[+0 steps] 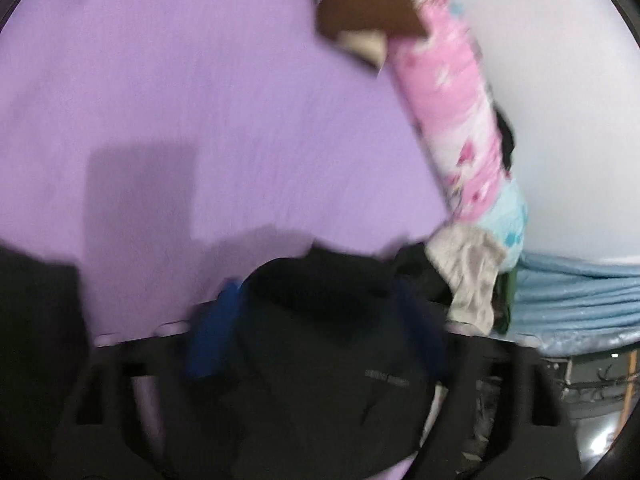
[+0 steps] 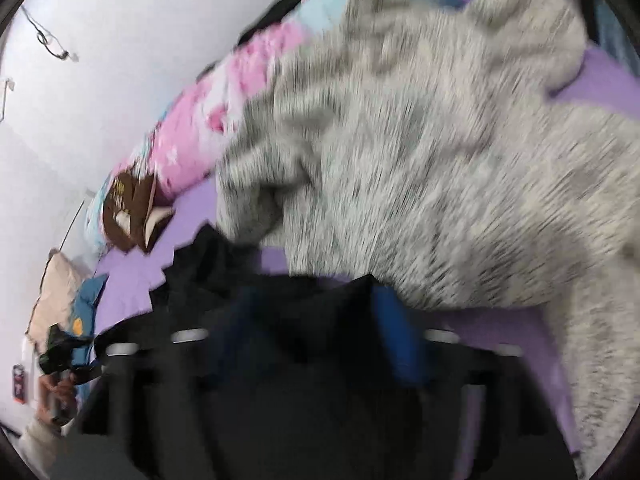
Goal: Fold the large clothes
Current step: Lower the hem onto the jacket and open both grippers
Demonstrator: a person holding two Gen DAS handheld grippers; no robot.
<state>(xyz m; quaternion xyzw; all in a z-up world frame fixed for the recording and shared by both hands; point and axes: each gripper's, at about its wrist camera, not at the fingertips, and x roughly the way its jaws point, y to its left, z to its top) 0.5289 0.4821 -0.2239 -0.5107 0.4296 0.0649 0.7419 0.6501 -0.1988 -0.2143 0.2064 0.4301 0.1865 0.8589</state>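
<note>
A black garment (image 1: 328,360) fills the bottom of the left wrist view, bunched between my left gripper's (image 1: 316,316) blue fingers (image 1: 212,340), which are shut on it above the purple bed sheet (image 1: 200,100). In the right wrist view the same black garment (image 2: 312,380) hangs between my right gripper's (image 2: 320,328) blue fingers (image 2: 396,340), also shut on it. A large grey-speckled fleece garment (image 2: 420,160) lies crumpled on the bed just beyond the right gripper. Both views are motion-blurred.
A pink and light-blue rolled blanket (image 1: 452,100) lies along the white wall (image 1: 560,120). A brown and cream item (image 1: 360,8) sits at the far end. A grey cloth (image 1: 468,276) and a blue quilt (image 1: 576,300) lie at the right. A pillow (image 2: 60,300) is at the left.
</note>
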